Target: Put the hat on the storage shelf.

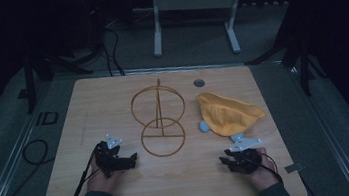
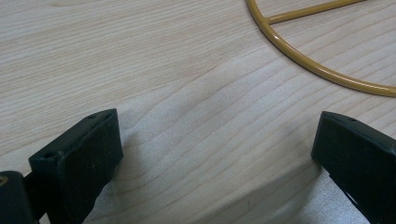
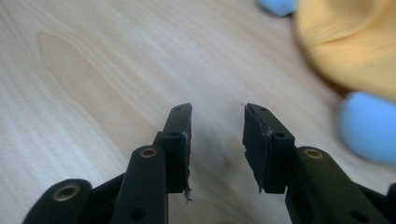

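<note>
On the wooden table [image 1: 113,105], near its front edge, two hand-held grippers at rest, well apart. Left gripper [image 1: 129,160] low over the wood just beside the wire stand [image 1: 160,125], jaws spread wide with nothing between them; in the left gripper view, bare wood grain between the two black jaws and a curve of the stand's yellow base ring [image 2: 308,58] ahead to the upper right, not touching either jaw. Right gripper [image 1: 226,161] near the front right, jaws parted only narrowly, empty, over bare wood. Beyond and to its right, a yellow cloth cap [image 1: 230,114] lying crumpled on the table, a pale blue part [image 1: 204,125] peeping out at its left edge; blurred in the right gripper view as orange-yellow cloth [image 3: 350,42] with blue patches [image 3: 369,126] beside it. Stand upright between the two grippers, farther back, one ring flat on the table and one standing above it.
</note>
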